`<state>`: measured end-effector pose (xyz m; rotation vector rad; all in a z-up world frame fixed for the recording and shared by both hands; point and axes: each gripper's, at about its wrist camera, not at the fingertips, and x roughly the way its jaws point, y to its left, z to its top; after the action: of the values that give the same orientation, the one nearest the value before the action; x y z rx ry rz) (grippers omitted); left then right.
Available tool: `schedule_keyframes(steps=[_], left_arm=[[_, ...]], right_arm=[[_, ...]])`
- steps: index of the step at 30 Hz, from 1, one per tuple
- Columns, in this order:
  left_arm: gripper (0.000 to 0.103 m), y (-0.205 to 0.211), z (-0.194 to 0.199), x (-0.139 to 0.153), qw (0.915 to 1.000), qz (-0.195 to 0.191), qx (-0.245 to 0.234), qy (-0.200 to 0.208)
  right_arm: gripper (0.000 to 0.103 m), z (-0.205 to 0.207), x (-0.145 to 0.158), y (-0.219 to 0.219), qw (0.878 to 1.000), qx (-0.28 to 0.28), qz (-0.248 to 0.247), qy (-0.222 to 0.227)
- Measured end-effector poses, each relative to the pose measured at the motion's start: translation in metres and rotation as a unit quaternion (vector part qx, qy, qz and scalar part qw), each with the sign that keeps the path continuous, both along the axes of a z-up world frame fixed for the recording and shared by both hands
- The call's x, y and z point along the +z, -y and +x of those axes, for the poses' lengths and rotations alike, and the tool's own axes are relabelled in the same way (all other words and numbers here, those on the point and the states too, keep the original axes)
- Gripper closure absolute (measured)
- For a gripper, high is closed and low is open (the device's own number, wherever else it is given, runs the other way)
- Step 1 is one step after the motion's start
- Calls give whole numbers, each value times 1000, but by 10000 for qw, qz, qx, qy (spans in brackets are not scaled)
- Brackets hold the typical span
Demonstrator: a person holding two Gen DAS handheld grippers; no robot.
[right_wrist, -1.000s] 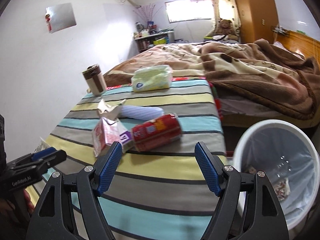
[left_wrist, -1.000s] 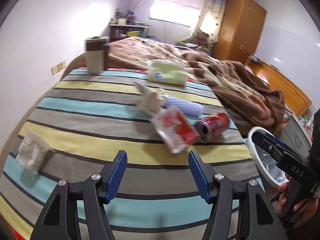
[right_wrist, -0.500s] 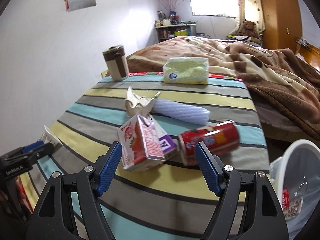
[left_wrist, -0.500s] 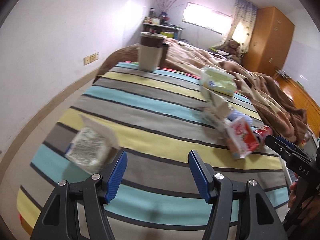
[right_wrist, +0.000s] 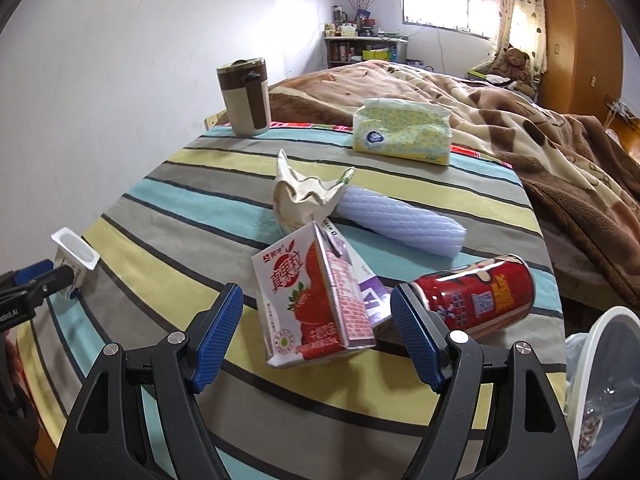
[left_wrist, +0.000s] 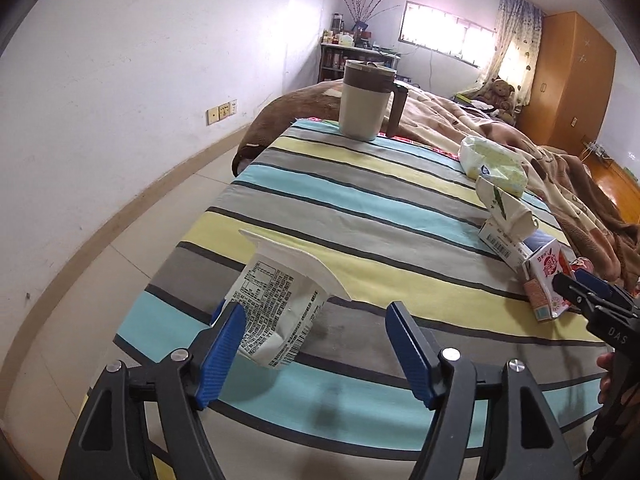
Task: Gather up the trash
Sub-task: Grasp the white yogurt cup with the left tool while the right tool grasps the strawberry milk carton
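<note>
Opening its jaws, your left gripper (left_wrist: pixel 312 340) is framing the white yogurt cup (left_wrist: pixel 280 304) lying on the striped bedspread (left_wrist: pixel 360 208), its left pad at the cup's side. Your right gripper (right_wrist: pixel 316 336) is standing wide around the strawberry milk carton (right_wrist: pixel 316 304), beside the red can (right_wrist: pixel 476 296).

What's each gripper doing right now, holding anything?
Left gripper: jaws opening, yogurt cup between them, not gripped.
Right gripper: open, holding nothing, milk carton between the fingers.
</note>
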<state>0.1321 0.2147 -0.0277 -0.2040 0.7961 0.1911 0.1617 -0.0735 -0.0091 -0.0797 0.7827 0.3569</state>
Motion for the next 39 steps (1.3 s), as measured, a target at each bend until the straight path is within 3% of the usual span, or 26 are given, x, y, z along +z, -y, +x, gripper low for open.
schedule_keyframes(steps=[6,23,25,28,30,39], left_arm=[[31,-4,-2,0,9995,288,104,-39],[31,-10,22,-29,9988,-89,-84,-470],[32,-10,23,-29,9989,-79,-76,-455],[46,-11,24,-30,9987,-133,-56,-483],[46,-9,24,-30,9988,-110,-52,-475],[46,4,20,-24,9991,-143,-176,-367]], right_arm=[[25,2,-4,-5,9999,6,-113,-69],[25,6,-12,-12,9987,-150,-489,-81],[25,6,-11,-11,9987,-161,-483,-78],[30,5,-10,-10,9988,-150,-460,-28],[38,4,-10,-10,9989,-147,-436,-22],[39,-1,-5,-3,9995,-198,-233,114]])
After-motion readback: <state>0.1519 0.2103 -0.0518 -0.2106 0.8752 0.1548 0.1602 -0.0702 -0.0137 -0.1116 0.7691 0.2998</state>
